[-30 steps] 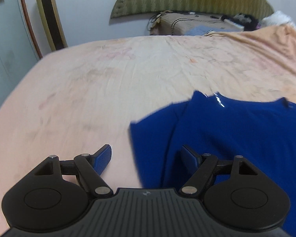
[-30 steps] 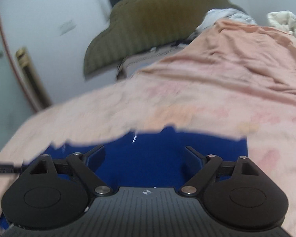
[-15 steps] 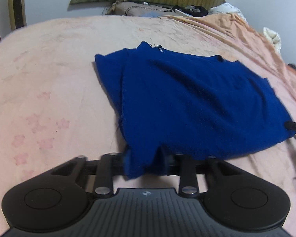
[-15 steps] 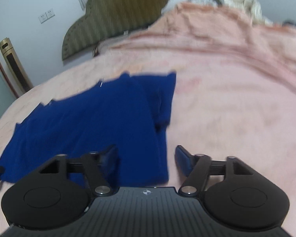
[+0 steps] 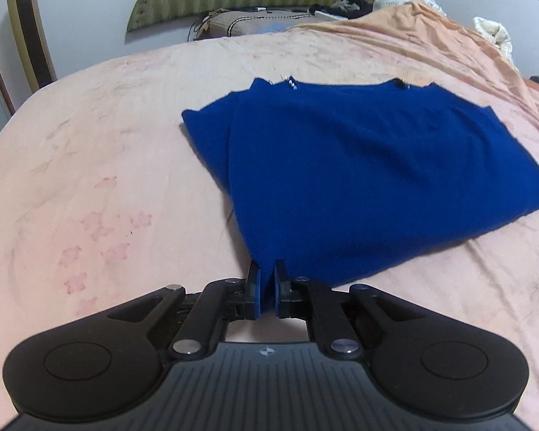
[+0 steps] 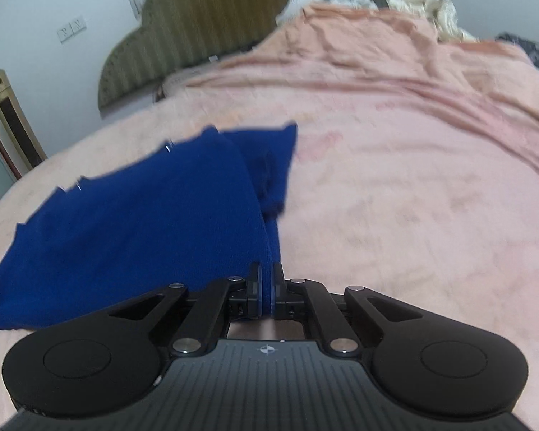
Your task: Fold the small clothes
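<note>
Left gripper [image 5: 266, 283] clamping the blue garment [image 5: 359, 165] at six o'clock, right gripper [image 6: 266, 283] closing on its other near corner; no legible writing.

Blue garment [image 6: 136, 222] edges perhaps motion-blurred

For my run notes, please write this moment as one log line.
step: grasp near corners | left gripper: shut on blue sweater | right gripper: closing on sweater's other near corner | sweater: flat on pink bed sheet

The left gripper [image 5: 267, 289] pinches the blue garment's [image 5: 359, 165] near corner.
</note>
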The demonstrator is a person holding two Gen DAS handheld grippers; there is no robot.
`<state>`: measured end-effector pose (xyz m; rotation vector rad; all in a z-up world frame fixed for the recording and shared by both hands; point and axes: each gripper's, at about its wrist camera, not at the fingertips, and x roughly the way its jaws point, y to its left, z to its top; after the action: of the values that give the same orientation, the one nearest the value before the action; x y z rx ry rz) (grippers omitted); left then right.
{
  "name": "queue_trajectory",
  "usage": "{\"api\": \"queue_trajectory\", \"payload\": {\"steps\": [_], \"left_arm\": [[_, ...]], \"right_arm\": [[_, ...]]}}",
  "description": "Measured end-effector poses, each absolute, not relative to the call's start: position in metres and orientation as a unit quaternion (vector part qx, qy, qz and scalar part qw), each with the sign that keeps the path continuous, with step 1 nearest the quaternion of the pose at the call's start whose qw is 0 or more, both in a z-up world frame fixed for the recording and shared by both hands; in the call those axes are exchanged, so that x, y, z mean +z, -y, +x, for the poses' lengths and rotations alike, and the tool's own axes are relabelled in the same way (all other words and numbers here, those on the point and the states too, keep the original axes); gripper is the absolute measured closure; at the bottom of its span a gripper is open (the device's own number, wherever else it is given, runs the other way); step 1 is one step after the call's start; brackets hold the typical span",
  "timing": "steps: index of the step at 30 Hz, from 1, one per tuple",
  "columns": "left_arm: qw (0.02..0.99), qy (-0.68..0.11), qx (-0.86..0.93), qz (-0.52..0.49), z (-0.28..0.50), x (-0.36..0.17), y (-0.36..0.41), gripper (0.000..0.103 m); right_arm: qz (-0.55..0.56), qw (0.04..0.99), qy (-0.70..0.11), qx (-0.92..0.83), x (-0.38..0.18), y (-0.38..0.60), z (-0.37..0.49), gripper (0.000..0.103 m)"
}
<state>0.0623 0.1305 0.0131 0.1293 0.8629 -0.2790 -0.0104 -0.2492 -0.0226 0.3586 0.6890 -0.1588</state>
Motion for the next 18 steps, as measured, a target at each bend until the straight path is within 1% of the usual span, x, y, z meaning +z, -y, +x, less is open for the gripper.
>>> {"api": "queue_trajectory", "payload": {"steps": [1,2,3,4,5,6,7,8,9,11,12,16,17,18], "left_arm": [[0.897,-0.417,-0.135,0.055,0.063,0.017,-0.134,0.094],[0.898,-0.417,-0.131,0.049,0.062,0.023,-0.137,0.094],[0.901,-0.412,-0.128,0.049,0.061,0.029,-0.138,0.094],[0.906,-0.401,-0.124,0.054,0.058,0.034,-0.138,0.094],[0.913,-0.386,-0.119,0.064,0.056,0.040,-0.134,0.093],[0.917,-0.375,-0.115,0.071,0.056,0.045,-0.129,0.092],[0.920,-0.366,-0.113,0.076,0.057,0.047,-0.122,0.089],[0.923,-0.359,-0.116,0.080,0.058,0.048,-0.114,0.080],[0.924,-0.355,-0.117,0.083,0.060,0.048,-0.104,0.073],[0.924,-0.356,-0.109,0.086,0.066,0.042,-0.082,0.034],[0.926,-0.353,-0.100,0.085,0.067,0.039,-0.073,0.029],[0.928,-0.349,-0.079,0.103,0.066,0.019,-0.041,0.028],[0.926,-0.355,-0.075,0.106,0.067,0.013,-0.037,0.028],[0.922,-0.364,-0.072,0.109,0.069,0.004,-0.035,0.028]], "right_arm": [[0.186,0.921,-0.332,-0.083,-0.023,0.252,-0.013,0.080],[0.188,0.923,-0.323,-0.093,-0.020,0.252,-0.017,0.077],[0.181,0.927,-0.311,-0.105,-0.015,0.250,-0.020,0.078],[0.168,0.932,-0.299,-0.113,-0.009,0.246,-0.022,0.076],[0.153,0.939,-0.288,-0.114,-0.002,0.239,-0.022,0.071],[0.143,0.944,-0.279,-0.104,0.003,0.233,-0.020,0.068],[0.136,0.947,-0.277,-0.086,0.005,0.224,-0.015,0.062],[0.132,0.949,-0.280,-0.063,0.005,0.214,-0.008,0.056],[0.130,0.949,-0.283,-0.045,0.004,0.205,-0.001,0.054],[0.125,0.947,-0.296,-0.014,-0.004,0.184,0.014,0.053],[0.119,0.946,-0.301,-0.001,-0.008,0.174,0.021,0.053],[0.060,0.945,-0.321,-0.007,-0.028,0.145,0.037,0.043],[0.032,0.946,-0.323,-0.016,-0.032,0.139,0.038,0.035],[0.013,0.946,-0.323,-0.024,-0.035,0.137,0.038,0.031]]}}
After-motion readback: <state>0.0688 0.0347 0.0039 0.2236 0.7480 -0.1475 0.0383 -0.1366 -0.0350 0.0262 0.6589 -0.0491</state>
